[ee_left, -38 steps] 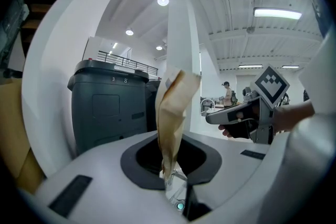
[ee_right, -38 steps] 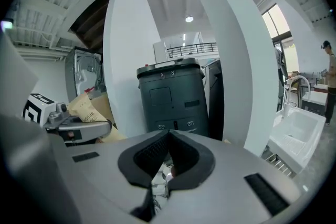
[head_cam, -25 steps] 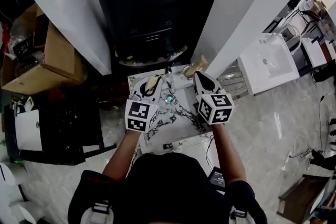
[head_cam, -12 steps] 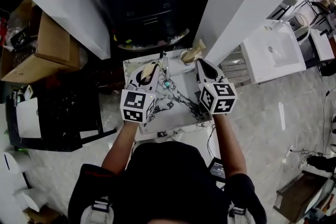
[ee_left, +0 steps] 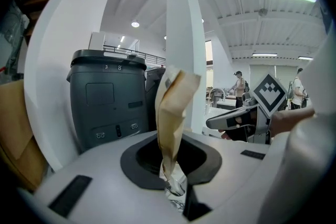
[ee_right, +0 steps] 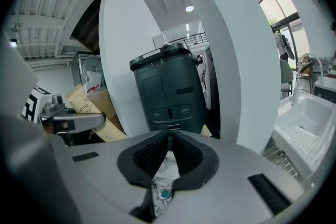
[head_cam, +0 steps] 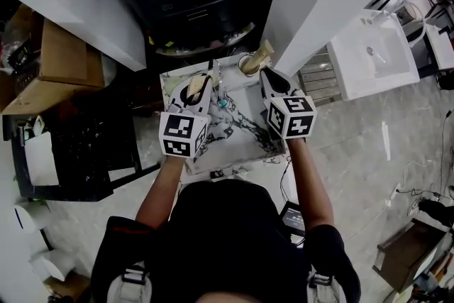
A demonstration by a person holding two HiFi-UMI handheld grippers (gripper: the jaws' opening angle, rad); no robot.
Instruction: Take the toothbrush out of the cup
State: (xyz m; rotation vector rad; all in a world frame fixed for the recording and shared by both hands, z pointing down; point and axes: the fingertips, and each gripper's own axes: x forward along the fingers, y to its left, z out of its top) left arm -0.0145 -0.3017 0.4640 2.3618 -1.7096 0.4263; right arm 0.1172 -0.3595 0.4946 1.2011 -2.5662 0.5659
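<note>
The left tool is nearly closed, pinching an upright tan strip. The right tool is closed and empty. Just beyond it, a tan toothbrush leans out of the cup at the marble table's far edge.

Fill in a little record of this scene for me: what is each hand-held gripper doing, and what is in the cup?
Setting: marbled basin top, with a dark bin behind it
Left hand-held gripper: closed on a flat tan object; what it is I cannot tell
Right hand-held gripper: jaws together, nothing between them, close to the cup
Cup: at the basin's back edge, with a tan handle sticking out, likely the toothbrush
Task status: the handle in the cup is not yet gripped
</note>
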